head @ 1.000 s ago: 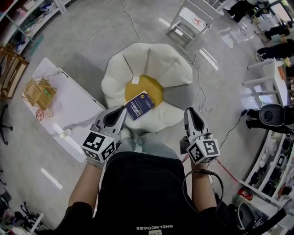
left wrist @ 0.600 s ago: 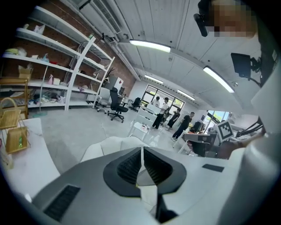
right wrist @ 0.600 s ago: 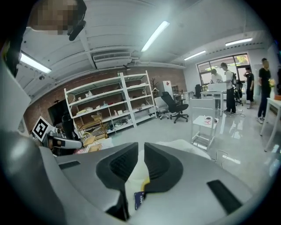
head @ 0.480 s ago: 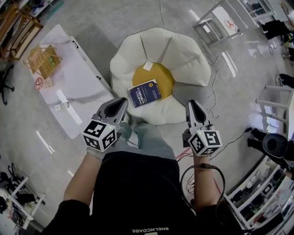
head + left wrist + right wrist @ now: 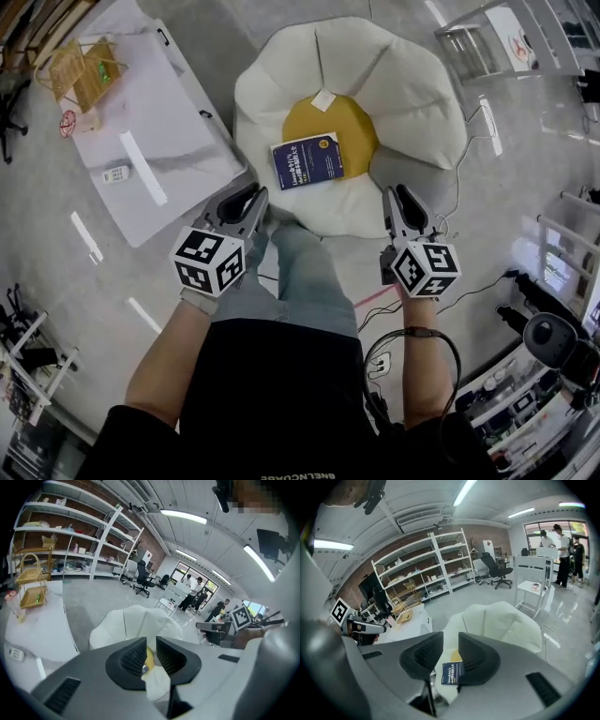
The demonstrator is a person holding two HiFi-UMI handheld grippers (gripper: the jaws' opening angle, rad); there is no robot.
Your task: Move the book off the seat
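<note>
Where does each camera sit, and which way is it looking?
Head view: on the person's head, looking steeply down at the book on the flower-shaped seat; arms, legs, left gripper and right gripper show.
Left gripper view: on the left gripper, looking along its jaws at the seat; jaws have just been opening, nothing between.
Right gripper view: on the right gripper, toward the book; jaws just opening, nothing between.
Shared: all three show the seat.

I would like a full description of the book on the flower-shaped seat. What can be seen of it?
The book is closed and thin and looks like a paperback. Its dark blue cover bears white print too small to read. It lies flat, cover up and slightly askew, on the flower-shaped seat, partly on its yellow centre and partly on the front white petal. Only the seat touches it.
</note>
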